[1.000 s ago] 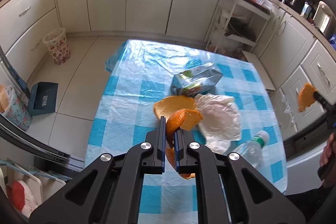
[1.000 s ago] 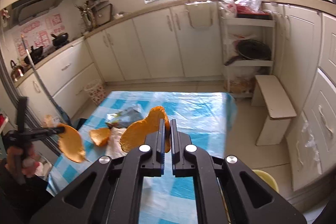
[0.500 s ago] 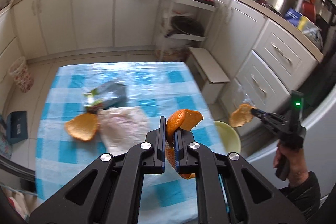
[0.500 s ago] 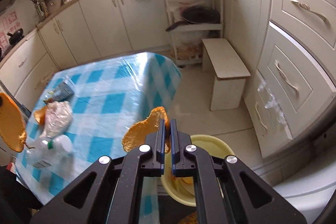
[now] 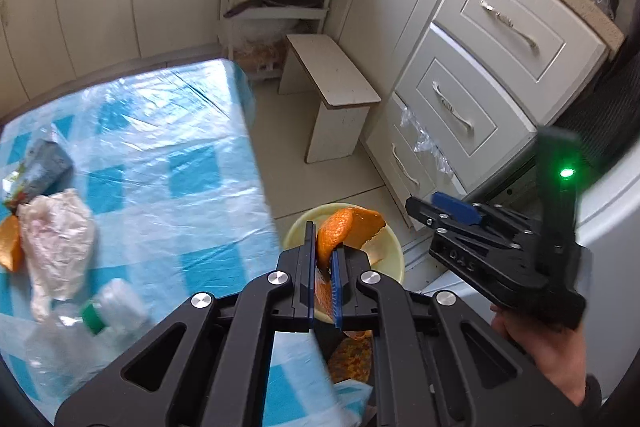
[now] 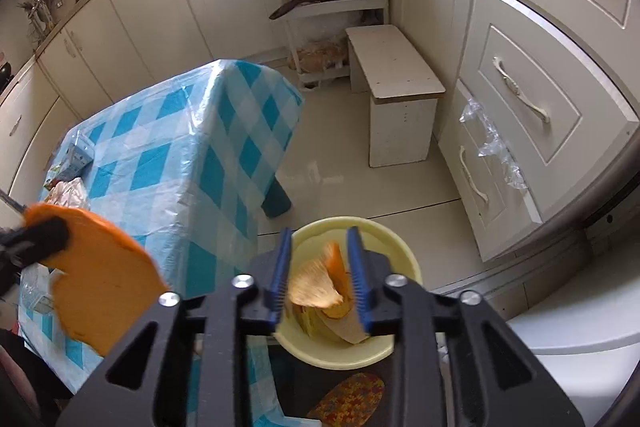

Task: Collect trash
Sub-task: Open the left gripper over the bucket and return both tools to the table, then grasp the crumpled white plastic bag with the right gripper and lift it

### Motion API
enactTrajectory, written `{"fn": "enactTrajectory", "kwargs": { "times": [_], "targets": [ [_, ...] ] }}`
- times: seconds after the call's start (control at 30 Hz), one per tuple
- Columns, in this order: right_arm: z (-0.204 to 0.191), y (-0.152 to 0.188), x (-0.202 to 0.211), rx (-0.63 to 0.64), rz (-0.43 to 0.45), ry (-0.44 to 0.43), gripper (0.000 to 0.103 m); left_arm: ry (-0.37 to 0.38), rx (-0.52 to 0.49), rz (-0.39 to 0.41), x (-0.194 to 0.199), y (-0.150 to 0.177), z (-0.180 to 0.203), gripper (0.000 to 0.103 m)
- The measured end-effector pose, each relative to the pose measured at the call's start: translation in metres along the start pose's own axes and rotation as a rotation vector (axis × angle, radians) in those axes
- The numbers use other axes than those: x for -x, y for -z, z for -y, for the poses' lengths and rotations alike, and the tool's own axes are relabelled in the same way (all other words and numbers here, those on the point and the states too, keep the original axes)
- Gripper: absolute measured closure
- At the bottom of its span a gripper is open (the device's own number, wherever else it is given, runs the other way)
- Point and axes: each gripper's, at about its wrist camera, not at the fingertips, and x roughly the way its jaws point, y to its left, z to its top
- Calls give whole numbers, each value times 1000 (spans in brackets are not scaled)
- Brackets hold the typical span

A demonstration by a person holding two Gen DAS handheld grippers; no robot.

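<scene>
the right gripper (image 6: 320, 267) has just been opening its jaws; they stand apart over the yellow bin (image 6: 404, 259), and its peel piece (image 6: 316, 287) is loose between the pads, touching neither, dropping onto scraps already inside. the left gripper (image 5: 322, 267) is clamped tight on an orange peel (image 5: 344, 227), poised above the same bin's rim (image 5: 296, 227) beside the table (image 5: 160, 147). to finish well, the left should centre over the bin's mouth before letting go, clear of the right gripper. a plastic bag (image 5: 56, 227), bottle (image 5: 100, 319) and carton (image 5: 40, 167) remain on the table.
</scene>
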Motion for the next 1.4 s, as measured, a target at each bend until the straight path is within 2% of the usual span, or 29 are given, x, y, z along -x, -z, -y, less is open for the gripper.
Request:
{"fn": "enactTrajectory", "kwargs": {
  "times": [0.1,0.2,0.27,0.37,0.47,0.6,0.77,0.9,1.0,1.13,1.23,1.3,1.4],
  "targets": [
    [12,-8,18,-63,70,-37,57,-9,-4,-52,-39,1,15,96],
    [17,-17,41,-104,159,-91,48,-22,-33,-125,-74,6,29,87],
    [17,-23,52,-114,199,-121,46,-15,-49,-142,-84,10,35,72],
    [14,-29,57,-125,223,-156,45,1,-55,-138,-86,12,37,55],
    [7,-35,54,-120,219,-175,44,14,-55,-141,-82,12,33,54],
    [-6,-37,52,-108,213,-196,38,20,-51,-104,-57,10,15,51],
    [-32,-37,47,-70,192,-228,37,-1,-21,-49,-11,14,-26,47],
    [-60,-36,40,-19,162,-261,35,-49,20,5,31,21,-71,44],
    [-86,-33,37,37,138,-287,33,-108,72,58,67,28,-114,38],
    [-127,-26,30,120,95,-334,30,-230,163,119,110,40,-183,29],
    [-156,-22,25,176,71,-353,27,-289,252,111,126,50,-232,29],
    [-170,-18,21,199,46,-385,27,-285,289,105,133,59,-255,29],
    [-189,-15,12,240,17,-386,27,-272,216,96,137,72,-261,29]
  ]
}}
